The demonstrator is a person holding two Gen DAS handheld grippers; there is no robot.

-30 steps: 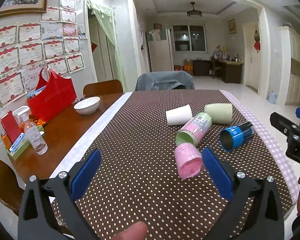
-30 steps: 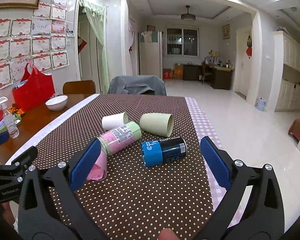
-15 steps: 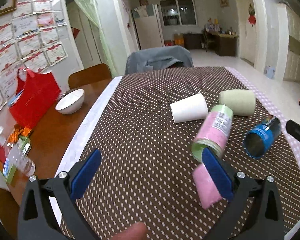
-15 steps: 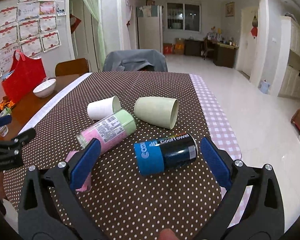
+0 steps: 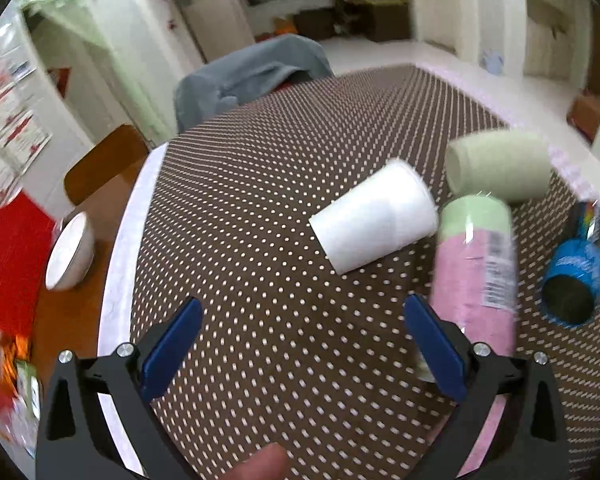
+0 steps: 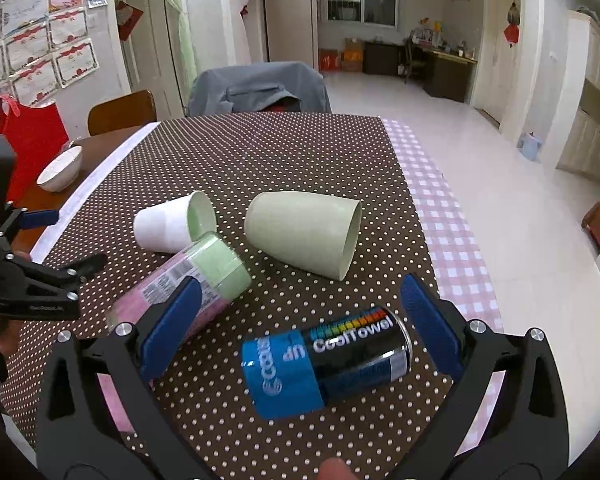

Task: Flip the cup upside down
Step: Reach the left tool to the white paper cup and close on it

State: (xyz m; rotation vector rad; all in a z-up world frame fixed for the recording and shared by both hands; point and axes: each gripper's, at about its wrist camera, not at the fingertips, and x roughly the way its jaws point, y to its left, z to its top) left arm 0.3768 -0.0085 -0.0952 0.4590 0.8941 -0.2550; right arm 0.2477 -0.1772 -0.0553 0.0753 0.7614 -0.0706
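Approach step, as I judge it: the right gripper [image 6: 300, 320] hovers with jaws apart over the blue can [image 6: 326, 364], on its side near the worktop's right edge (other cups just beyond). The left gripper [image 5: 300, 344] is also apart, holding nothing. Next: close, lift, upend

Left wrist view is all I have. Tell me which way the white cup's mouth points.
Observer: The white cup lies on its side. Its mouth, green inside, points toward the pale green cup.
Operator: Report the right gripper.
Observer: The right gripper is open, with one finger on either side of the blue canister and neither touching it.
Operator: Give me the pale green cup's mouth.
Observer: It opens toward the pink checked cloth edge.
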